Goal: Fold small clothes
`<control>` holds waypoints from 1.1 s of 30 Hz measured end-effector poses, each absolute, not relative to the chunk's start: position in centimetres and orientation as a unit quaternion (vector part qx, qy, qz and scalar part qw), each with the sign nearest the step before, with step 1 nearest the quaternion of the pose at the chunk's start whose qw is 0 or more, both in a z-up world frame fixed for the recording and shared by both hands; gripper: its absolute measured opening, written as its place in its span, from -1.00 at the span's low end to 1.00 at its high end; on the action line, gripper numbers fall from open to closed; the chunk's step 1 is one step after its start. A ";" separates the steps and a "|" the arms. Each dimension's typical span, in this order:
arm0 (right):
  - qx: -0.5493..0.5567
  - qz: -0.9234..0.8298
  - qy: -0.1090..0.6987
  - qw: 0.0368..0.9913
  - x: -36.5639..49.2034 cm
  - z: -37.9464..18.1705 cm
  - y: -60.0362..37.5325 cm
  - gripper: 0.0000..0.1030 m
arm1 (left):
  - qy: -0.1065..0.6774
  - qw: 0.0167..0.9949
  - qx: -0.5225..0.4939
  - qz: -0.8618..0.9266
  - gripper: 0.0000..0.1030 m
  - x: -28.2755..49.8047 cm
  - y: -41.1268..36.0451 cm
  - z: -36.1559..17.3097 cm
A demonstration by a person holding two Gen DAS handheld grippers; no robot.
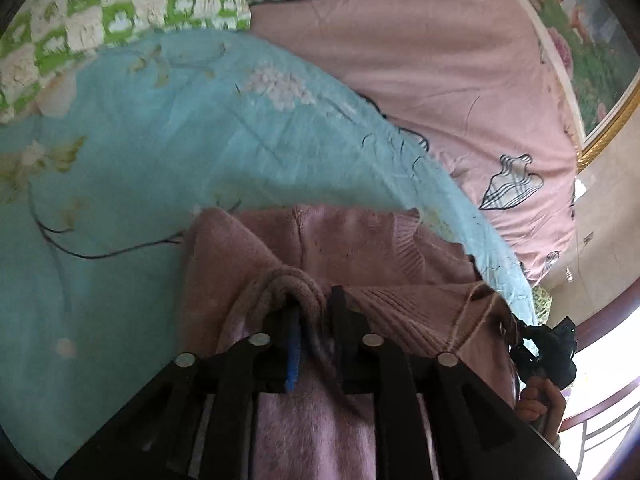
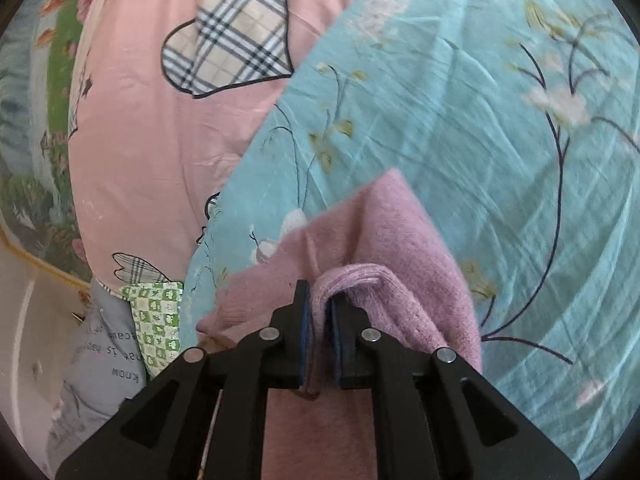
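You are working with a pink knitted garment [image 1: 352, 240], a small sweater by the look of its ribbed edge, and it is lying partly on the light blue flowered quilt [image 1: 140, 152] that is spread over the pink sheet [image 1: 440, 60] of the bed. Your left gripper [image 1: 312, 316] is standing with its jaws a little apart, a thick fold of the knit is draping over and between them, and the pads do not look to be pressing on it, so it is reading as let go or nearly so. Your right gripper [image 2: 318, 304] is showing a narrow gap with a doubled edge of the same garment [image 2: 384, 248] pinched between the blue pads, so it is looking clamped on the cloth. In the left wrist view the far part of the sweater is lying fairly flat against the quilt, while the near part is bunching up around both tools. Judging from this, you are laying a fold down and the garment is only partly folded: the cloth is not yet resting in a neat, squared stack, and no finished pile of folded clothes is showing in either view. A grey printed cloth [image 2: 100, 344] and a green checked one [image 2: 156, 320] are lying at the bed's edge, possibly waiting for their turn.
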State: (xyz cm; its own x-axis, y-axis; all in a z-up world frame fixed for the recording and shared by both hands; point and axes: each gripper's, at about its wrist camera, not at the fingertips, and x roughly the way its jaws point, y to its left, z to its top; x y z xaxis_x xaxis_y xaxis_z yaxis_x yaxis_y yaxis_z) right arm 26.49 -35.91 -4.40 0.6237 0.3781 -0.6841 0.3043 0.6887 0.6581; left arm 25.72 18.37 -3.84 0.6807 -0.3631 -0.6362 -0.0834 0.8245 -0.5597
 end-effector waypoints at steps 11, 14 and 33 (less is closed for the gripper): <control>0.205 0.130 0.452 0.859 21.4 1.5 -28.0 -0.29 | 0.403 0.888 -0.114 -0.189 -0.20 18.5 8.1 0.2; 0.110 0.199 0.517 0.825 21.0 -0.3 -22.6 -0.29 | 0.437 0.870 -0.058 -0.218 -0.19 19.6 3.5 -1.5; 0.175 -0.069 0.450 0.873 27.4 -1.8 -32.9 -0.76 | 0.413 0.889 -0.199 -0.014 -0.60 26.0 17.2 -3.7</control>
State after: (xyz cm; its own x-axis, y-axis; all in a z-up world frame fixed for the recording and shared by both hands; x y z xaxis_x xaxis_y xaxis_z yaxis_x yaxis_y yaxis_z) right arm 27.37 -32.88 -1.84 0.5859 0.0364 -0.8096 0.2791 0.9288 0.2438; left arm 25.99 17.21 -3.73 0.6593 -0.1880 -0.7280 -0.1400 0.9206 -0.3645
